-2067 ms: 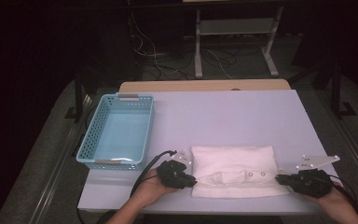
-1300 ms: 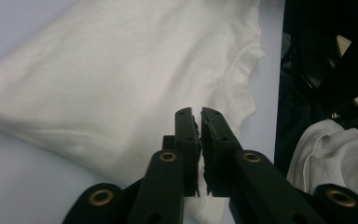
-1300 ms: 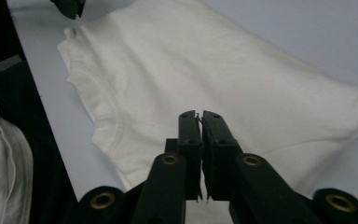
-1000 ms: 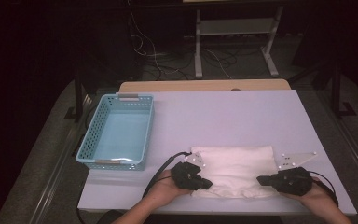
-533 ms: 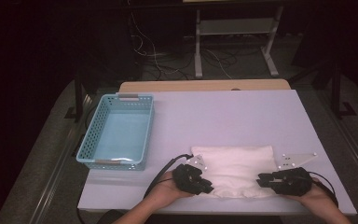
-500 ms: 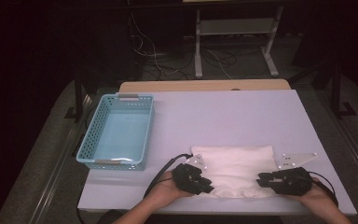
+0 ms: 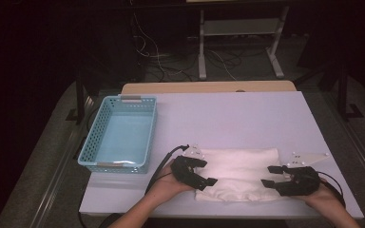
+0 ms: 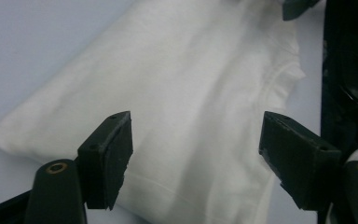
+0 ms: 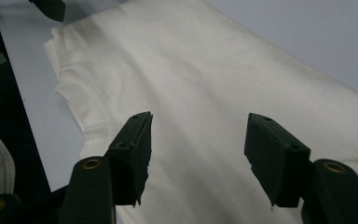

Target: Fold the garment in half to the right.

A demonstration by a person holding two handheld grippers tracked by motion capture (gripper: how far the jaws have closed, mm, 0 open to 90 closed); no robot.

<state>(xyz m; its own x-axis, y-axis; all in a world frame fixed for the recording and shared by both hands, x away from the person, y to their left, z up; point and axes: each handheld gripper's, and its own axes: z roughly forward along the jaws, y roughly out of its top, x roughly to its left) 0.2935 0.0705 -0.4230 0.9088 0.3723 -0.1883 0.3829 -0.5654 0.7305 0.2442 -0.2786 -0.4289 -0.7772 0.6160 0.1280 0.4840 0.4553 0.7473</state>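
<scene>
Both tools have come inward over the folded white cloth (image 7: pixel 240 173), folding it narrower, and their jaws have just been opening, nothing gripped. Left tool (image 7: pixel 204 173) and right tool (image 7: pixel 272 176) stand wide above it near the counter's (image 7: pixel 247 118) front edge. Lift straight off so the fold stays flat.

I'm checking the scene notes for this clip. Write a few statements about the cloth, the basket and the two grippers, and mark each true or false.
1. The folded white cloth lies on the table, outside the blue basket. True.
2. The left gripper is clamped on the cloth. False: its jaws have just been opening and stand apart over the cloth, gripping nothing.
3. The basket holds a second cloth. False: nothing lies in it.
4. The right gripper has its jaws apart at the cloth's right end. True.
5. The basket stands to the right of the cloth. False: it stands to the left.
</scene>
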